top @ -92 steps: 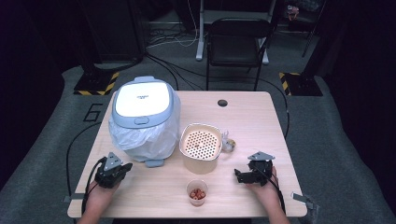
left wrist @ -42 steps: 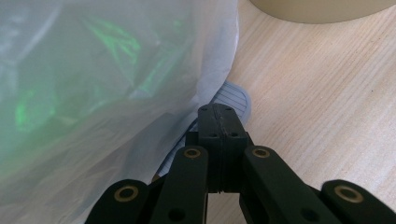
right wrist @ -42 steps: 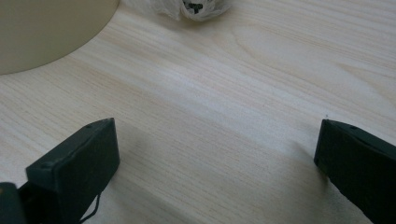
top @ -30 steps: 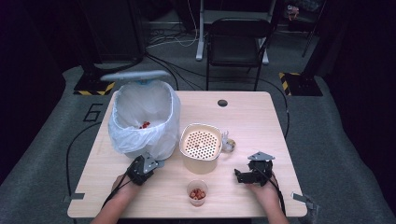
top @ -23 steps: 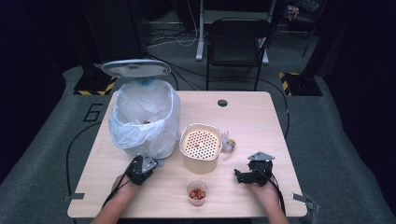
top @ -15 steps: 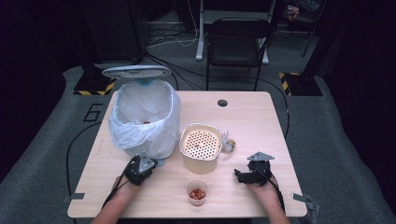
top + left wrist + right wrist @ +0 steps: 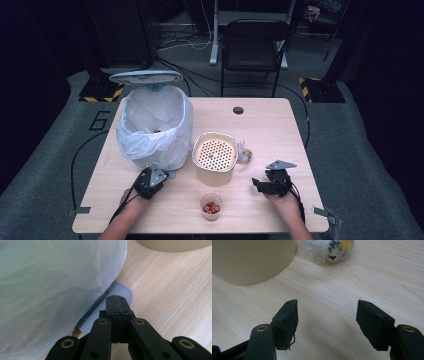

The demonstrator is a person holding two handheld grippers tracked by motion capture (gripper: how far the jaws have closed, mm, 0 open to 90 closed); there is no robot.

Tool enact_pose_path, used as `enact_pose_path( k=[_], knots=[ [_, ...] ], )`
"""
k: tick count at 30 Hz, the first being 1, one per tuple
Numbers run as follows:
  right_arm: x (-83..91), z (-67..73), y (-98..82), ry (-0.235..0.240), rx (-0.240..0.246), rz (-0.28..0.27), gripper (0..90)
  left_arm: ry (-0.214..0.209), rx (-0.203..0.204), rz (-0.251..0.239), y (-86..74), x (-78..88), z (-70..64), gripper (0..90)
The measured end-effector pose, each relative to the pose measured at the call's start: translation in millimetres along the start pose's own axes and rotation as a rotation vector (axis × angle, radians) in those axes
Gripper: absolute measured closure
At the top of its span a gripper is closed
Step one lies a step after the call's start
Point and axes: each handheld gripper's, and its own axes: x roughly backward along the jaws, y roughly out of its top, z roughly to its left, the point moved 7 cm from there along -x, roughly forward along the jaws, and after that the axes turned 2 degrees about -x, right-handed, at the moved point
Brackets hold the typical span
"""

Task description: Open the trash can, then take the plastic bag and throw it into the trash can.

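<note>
L gripper [image 7: 117,305] is clamped shut w/ nothing in it, tips pressing the bin's grey pedal [image 7: 110,303] just under them, so the lid [image 7: 145,76] stands up over the bin [image 7: 155,127]. R gripper [image 7: 327,322] (jaws just been closing, nothing btwn them) sits apart; small cup [image 7: 211,205] off its jaw side, prob next for dumping.

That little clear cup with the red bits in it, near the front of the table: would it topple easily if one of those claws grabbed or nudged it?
Probably. The small cup looks like thin clear plastic, so it is likely light and would slide or tip under a sideways nudge. A hard squeeze may buckle its wall. It stands open-topped, so the red pieces inside could spill if it leans.
</note>
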Motion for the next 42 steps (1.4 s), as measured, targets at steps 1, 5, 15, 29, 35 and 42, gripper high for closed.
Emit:
enact_pose_path(
  k=[1, 5, 15, 29, 35, 42],
  knots=[
    [1.0, 0.2, 1.3, -0.002, 0.006, 0.011, 34.0, 0.010, -0.006, -0.007, 0.2, -0.6, 0.1, 90.0],
    [2.9, -2.3, 11.8, -0.011, 0.042, 0.014, 34.7, 0.018, -0.027, 0.005, 0.7, -0.7, -0.8, 90.0],
    [4.2, -7.1, 36.8, 0.001, 0.019, -0.037, 32.9, 0.038, -0.077, 0.023, 1.7, -0.6, -2.6, 90.0],
    [6.6, -8.2, 58.4, 0.022, 0.024, -0.043, 32.9, 0.039, -0.024, 0.035, 2.7, -0.9, -1.9, 90.0],
    [7.7, -11.9, 71.5, 0.035, 0.021, -0.061, 32.6, 0.042, -0.011, 0.032, 2.1, -0.8, -2.3, 90.0],
    [0.7, -15.4, 86.6, 0.044, 0.028, -0.073, 30.2, 0.031, -0.001, 0.034, 2.4, -0.6, -2.3, 90.0]
  ],
)
